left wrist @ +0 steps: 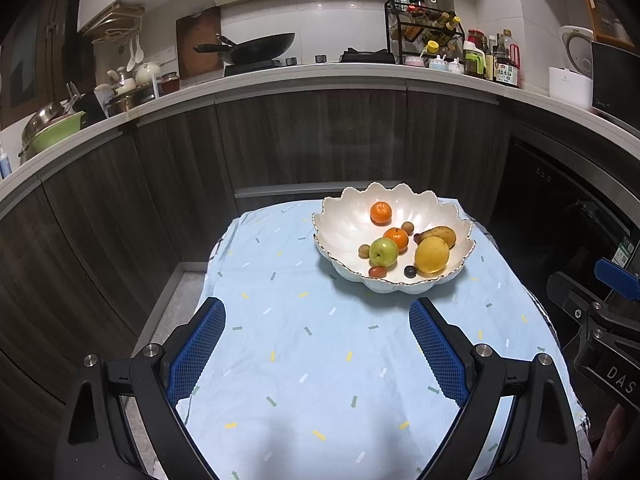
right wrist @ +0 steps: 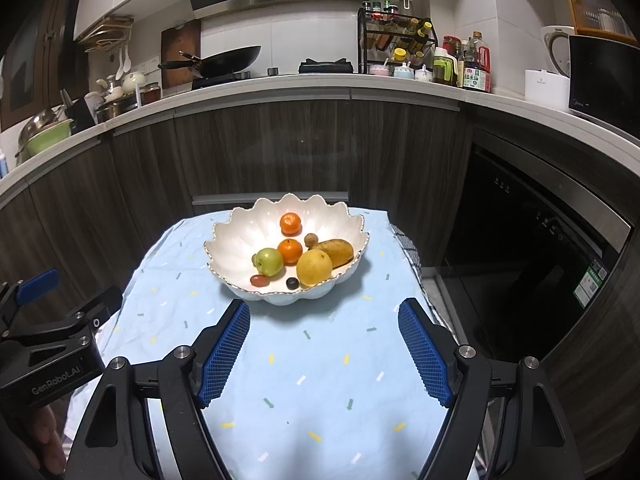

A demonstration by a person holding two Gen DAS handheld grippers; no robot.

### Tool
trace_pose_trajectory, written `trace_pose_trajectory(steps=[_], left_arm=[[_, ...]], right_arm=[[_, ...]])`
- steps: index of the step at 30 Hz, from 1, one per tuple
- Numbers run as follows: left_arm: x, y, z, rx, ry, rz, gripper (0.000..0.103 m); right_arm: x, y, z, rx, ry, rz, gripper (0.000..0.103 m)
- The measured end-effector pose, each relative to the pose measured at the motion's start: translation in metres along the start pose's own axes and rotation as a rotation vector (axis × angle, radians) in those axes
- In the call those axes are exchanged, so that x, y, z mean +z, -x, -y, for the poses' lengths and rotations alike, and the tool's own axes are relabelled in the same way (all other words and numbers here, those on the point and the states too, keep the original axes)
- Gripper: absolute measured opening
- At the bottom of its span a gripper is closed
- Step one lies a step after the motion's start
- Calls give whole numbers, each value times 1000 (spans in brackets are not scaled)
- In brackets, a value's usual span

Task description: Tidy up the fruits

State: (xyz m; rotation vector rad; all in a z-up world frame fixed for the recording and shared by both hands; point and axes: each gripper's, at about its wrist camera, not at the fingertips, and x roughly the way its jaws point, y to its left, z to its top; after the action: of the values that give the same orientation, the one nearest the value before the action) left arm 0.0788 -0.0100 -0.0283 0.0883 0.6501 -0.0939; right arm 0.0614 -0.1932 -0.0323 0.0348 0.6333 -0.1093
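Bowl [right wrist: 240, 236] holds oranges [right wrist: 290, 251], apple [right wrist: 269, 261], pear [right wrist: 314, 267] — possibly potato [right wrist: 336, 251].

Pale blue cloth with small coloured arrow marks [left wrist: 320, 360] covers a small table. Behind it: dark wood-grain cabinet fronts [left wrist: 312, 140] under a white curved countertop [left wrist: 304, 74]. On the counter: black wok [right wrist: 224, 60] on the hob, black wire spice rack [left wrist: 424, 32], dark sauce bottles [right wrist: 476, 68], green plastic basin [left wrist: 56, 132] at far left. Black built-in appliance door [right wrist: 532, 248] at right.
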Motion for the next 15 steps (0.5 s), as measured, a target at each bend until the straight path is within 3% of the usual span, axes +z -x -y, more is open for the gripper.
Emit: trace_pose_trajectory(steps=[15], left_arm=[[1,1,2,-2,-3,-2,94]], right_arm=[[1,1,0,-1,-1,2,77]])
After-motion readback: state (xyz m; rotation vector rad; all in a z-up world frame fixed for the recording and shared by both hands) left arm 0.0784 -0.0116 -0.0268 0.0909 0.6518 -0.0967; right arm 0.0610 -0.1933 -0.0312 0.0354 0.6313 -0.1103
